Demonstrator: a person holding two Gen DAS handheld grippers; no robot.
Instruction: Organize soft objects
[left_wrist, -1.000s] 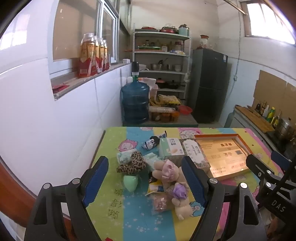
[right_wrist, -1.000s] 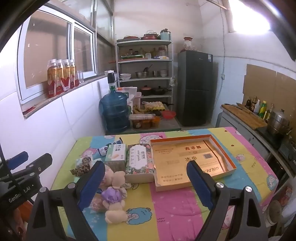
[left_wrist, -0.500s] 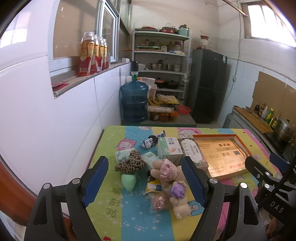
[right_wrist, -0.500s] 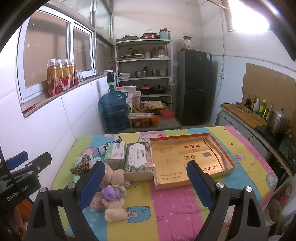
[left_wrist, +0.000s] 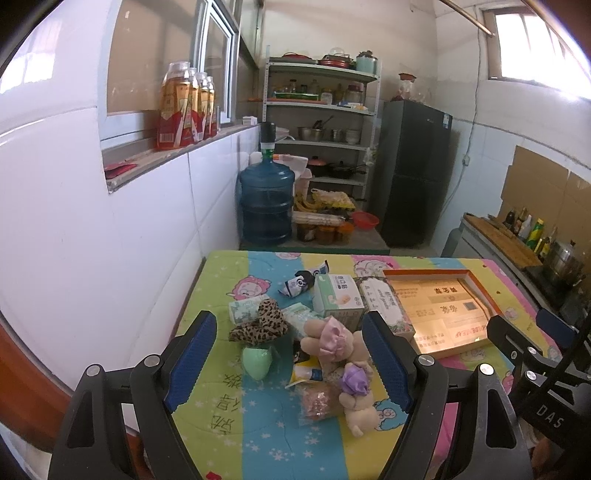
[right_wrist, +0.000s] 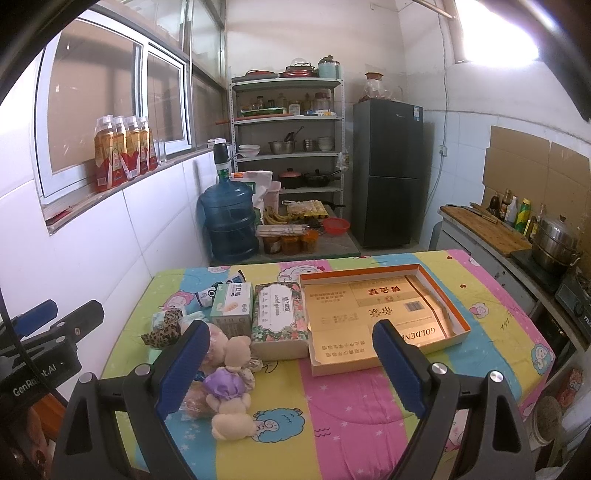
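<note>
We see both tongs held above the near edge of the table, each with its jaws spread wide and nothing between them: the left gripper (left_wrist: 286, 356) and the right gripper (right_wrist: 290, 363).

The soft objects lie heaped on the left half of the patterned tablecloth (right_wrist: 343, 398): a small teddy bear in a purple dress (right_wrist: 227, 398), a larger plush with a pink bow (left_wrist: 334, 338), a leopard-print bow (left_wrist: 260, 323), a green teardrop-shaped piece (left_wrist: 257, 362) and a clear packet (left_wrist: 317, 400), several touching or overlapping.

We judge the main risk to be a grasp that catches two crowded items at once, or drags a neighbour off the near edge.

The heap sits ahead of and below the left gripper's jaws; the empty shallow cardboard tray (right_wrist: 458, 317) lies ahead of the right gripper, just beside a floral tissue box (right_wrist: 279, 312).
</note>
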